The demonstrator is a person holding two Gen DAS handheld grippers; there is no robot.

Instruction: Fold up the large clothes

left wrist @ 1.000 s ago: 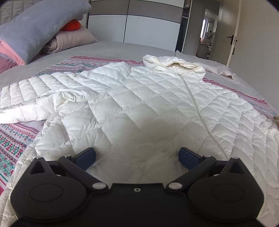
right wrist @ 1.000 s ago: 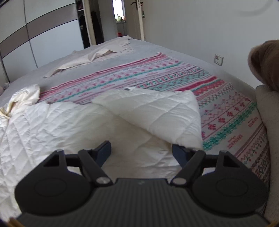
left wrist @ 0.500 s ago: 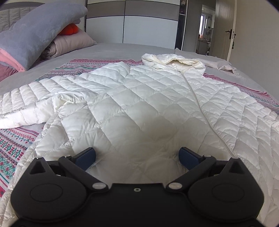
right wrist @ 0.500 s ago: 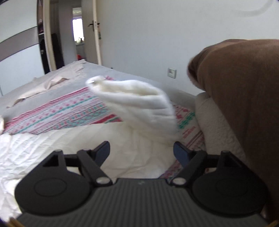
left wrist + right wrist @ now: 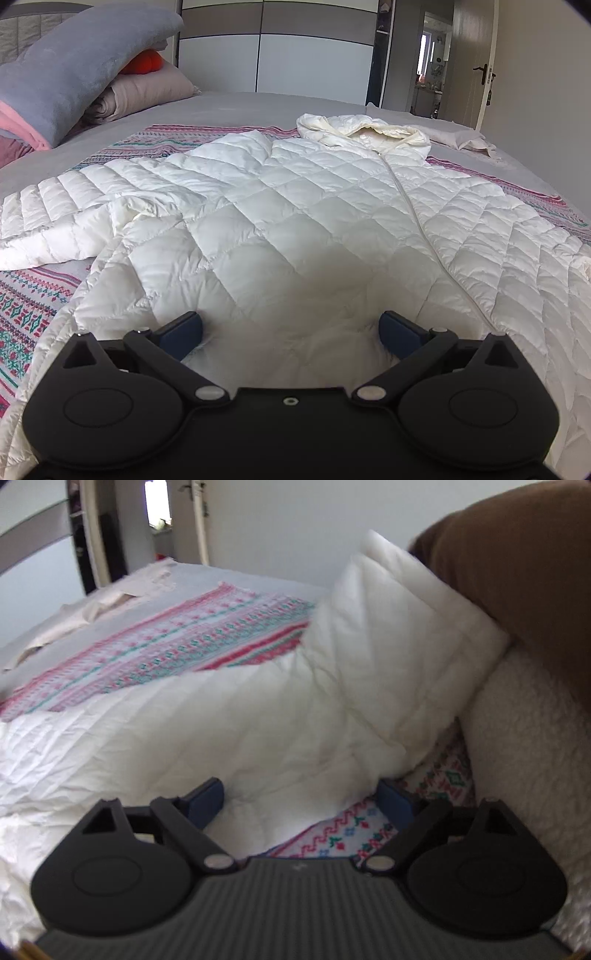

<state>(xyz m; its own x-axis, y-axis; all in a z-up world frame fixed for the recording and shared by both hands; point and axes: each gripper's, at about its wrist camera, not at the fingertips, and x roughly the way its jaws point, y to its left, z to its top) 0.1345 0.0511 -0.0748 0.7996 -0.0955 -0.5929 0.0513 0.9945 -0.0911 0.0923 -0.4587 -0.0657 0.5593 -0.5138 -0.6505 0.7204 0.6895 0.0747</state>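
Two claws frame one garment, and each view gives its own bearing on it. Through the left wrist camera, the left claw point(image 5: 290, 326) hangs with its jaws spread wide and nothing pinched, its blue pads low over the hem end of the white quilted jacket point(image 5: 295, 221). The jacket lies flat on the bed point(image 5: 236, 107), its long axis running straight away from the claw toward the hood point(image 5: 364, 133), with the zip line slanting off to the right. The left sleeve point(image 5: 55, 218) stretches sideways to the left, well apart from the claw.

Through the right wrist camera, the picture is blurred. The right claw point(image 5: 301, 799) is opening its jaws, and the jacket's side edge lies between them without being pressed. The right sleeve point(image 5: 388, 657) stands just ahead and to the right, its cuff end raised against a brown cushion point(image 5: 517, 572) and a fleecy white one point(image 5: 528, 746). That sleeve is plainly nearer the right claw, so folding it inward across the body looks like that hand's job.
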